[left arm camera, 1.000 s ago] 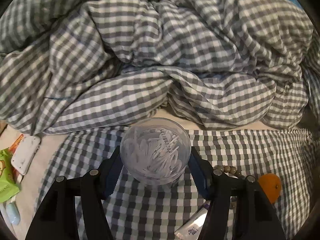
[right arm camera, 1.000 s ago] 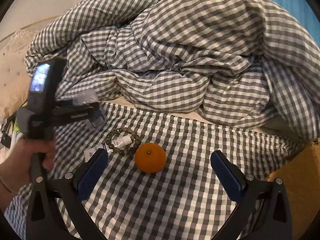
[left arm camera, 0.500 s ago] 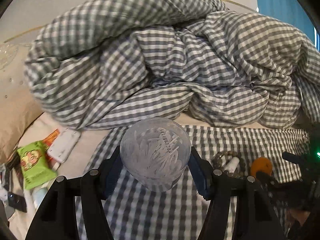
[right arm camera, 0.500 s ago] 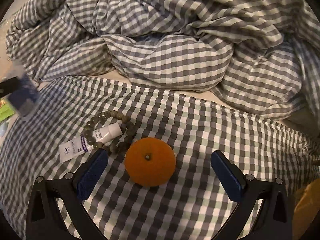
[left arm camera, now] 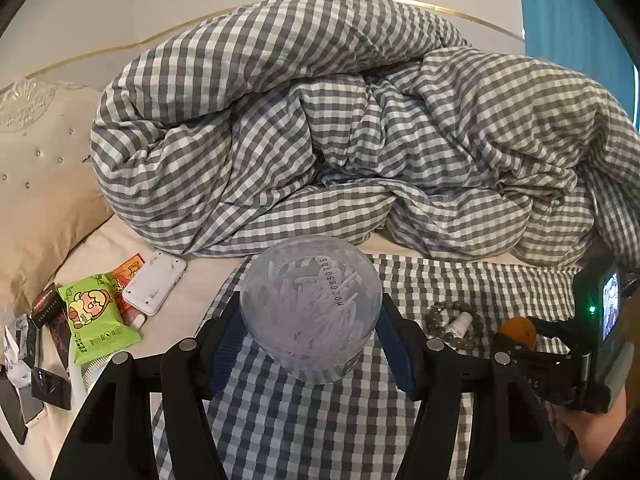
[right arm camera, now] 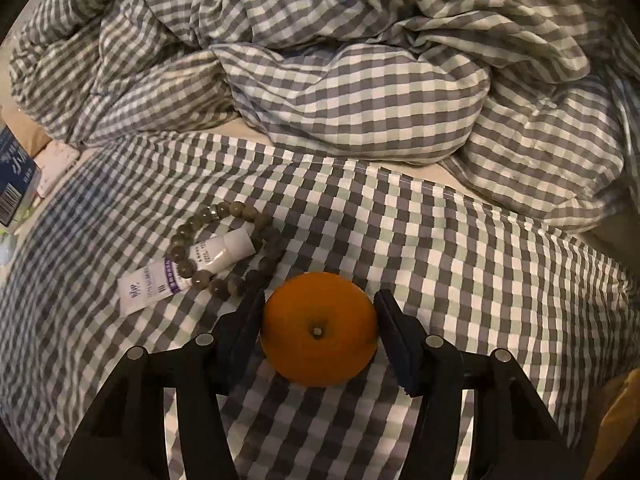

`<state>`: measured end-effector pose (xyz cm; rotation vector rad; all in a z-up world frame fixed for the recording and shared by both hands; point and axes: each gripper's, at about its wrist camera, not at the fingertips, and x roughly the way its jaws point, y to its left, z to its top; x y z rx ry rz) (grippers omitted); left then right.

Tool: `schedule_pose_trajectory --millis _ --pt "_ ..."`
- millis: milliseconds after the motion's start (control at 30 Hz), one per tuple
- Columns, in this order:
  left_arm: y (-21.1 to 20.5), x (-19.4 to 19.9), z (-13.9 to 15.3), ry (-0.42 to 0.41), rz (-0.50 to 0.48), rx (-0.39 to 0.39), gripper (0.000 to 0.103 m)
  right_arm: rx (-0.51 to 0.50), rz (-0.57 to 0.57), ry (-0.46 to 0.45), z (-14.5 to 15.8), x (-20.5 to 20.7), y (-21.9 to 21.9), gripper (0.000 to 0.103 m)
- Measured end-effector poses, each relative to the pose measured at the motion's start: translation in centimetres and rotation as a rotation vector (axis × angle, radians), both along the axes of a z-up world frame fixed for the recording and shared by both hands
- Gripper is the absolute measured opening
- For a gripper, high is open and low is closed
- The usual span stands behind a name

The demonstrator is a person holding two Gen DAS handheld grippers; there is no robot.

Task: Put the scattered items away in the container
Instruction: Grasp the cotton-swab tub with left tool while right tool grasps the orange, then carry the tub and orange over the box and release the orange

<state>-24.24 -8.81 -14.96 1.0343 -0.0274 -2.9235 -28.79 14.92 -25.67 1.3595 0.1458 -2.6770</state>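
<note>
The left gripper [left arm camera: 311, 344] is clamped on a clear round tub [left arm camera: 310, 306] of cotton swabs, its blue pads pressed on either side and the tub held above the checked sheet [left arm camera: 280, 420]. A dotted code is printed across the tub's end; it seems to read "MD20250705", though the curve of the plastic makes that unsure.

The right gripper [right arm camera: 318, 332] has just been closing its jaws around an orange [right arm camera: 319, 328] that sits on the sheet, stem end up. Both pads stand right against the fruit's sides and look to be touching it.

Just left of the orange lies a ring of grey-brown beads [right arm camera: 228, 248], and a small white tube [right arm camera: 188, 268] with a purple band lies across it; its print is too small to read.

At the left edge of the bed, on the bare cream mattress, sit a green snack packet [left arm camera: 96, 316] marked "POHOHO", a white charger-like slab [left arm camera: 155, 288] and some dark cards. A crumpled checked duvet [left arm camera: 340, 140] is heaped behind.
</note>
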Motion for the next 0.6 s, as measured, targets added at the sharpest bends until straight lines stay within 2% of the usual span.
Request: schedule_pose_trajectory --millis 267,600 --pt "1.6 2.1 2.3 0.026 -0.014 0.005 0.065 -0.039 0.013 0.075 4.3 3.6 0.5 0.056" --pt "6.4 7.3 8.3 0.112 -0.077 0.015 0.065 -0.067 0.005 0.217 12.4 10.4 2.3 0.056"
